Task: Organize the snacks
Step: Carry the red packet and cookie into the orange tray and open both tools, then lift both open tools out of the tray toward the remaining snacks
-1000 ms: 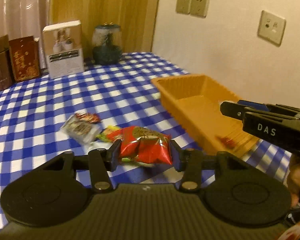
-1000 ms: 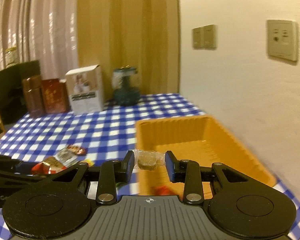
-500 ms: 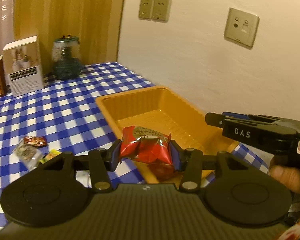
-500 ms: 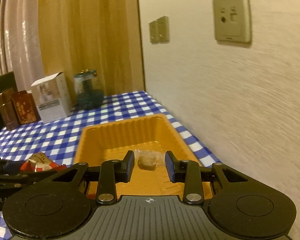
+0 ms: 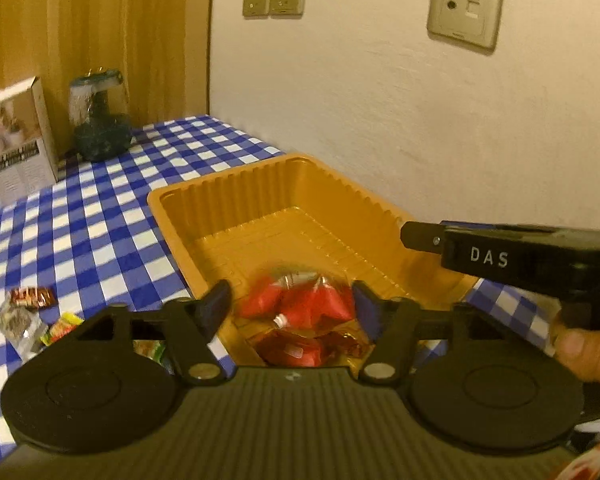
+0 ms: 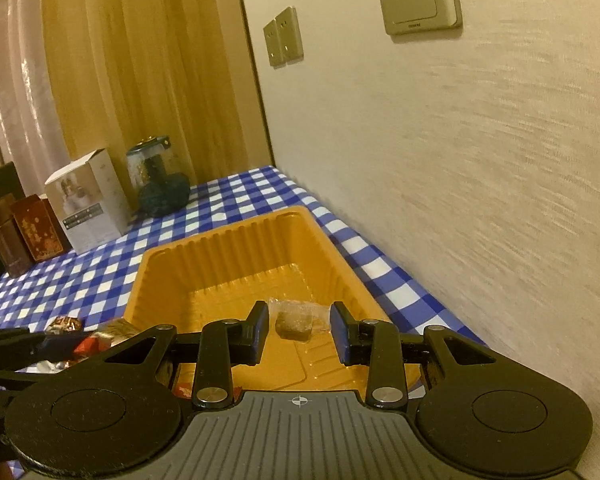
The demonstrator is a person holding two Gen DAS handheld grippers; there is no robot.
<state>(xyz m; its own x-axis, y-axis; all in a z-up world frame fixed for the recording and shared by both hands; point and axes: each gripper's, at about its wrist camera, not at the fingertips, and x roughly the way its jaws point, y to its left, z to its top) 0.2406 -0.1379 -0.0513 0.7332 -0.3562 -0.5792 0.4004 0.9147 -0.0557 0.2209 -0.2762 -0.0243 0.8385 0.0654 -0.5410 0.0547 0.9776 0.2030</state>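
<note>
An orange plastic tray (image 5: 260,184) (image 6: 236,240) stands on the checked table by the wall. My left gripper (image 5: 290,310) is open over the tray's near end; the red foil snack (image 5: 300,300), blurred, is loose between the fingers, above other red snacks (image 5: 292,350) in the tray. My right gripper (image 6: 300,330) is open over the tray; a clear-wrapped brown candy (image 6: 294,318) sits between its fingers, not gripped. The right gripper also shows at the right of the left wrist view (image 5: 500,256).
Loose small snacks (image 5: 32,312) lie on the blue-white checked cloth (image 5: 100,208) left of the tray. A white box (image 5: 16,144), a dark glass jar (image 5: 100,116) and brown boxes (image 6: 24,232) stand at the back. The wall (image 6: 460,160) runs along the right.
Both grippers have opened over the tray. The left one let go of the red snack, which is dropping. The right one released the brown candy.
</note>
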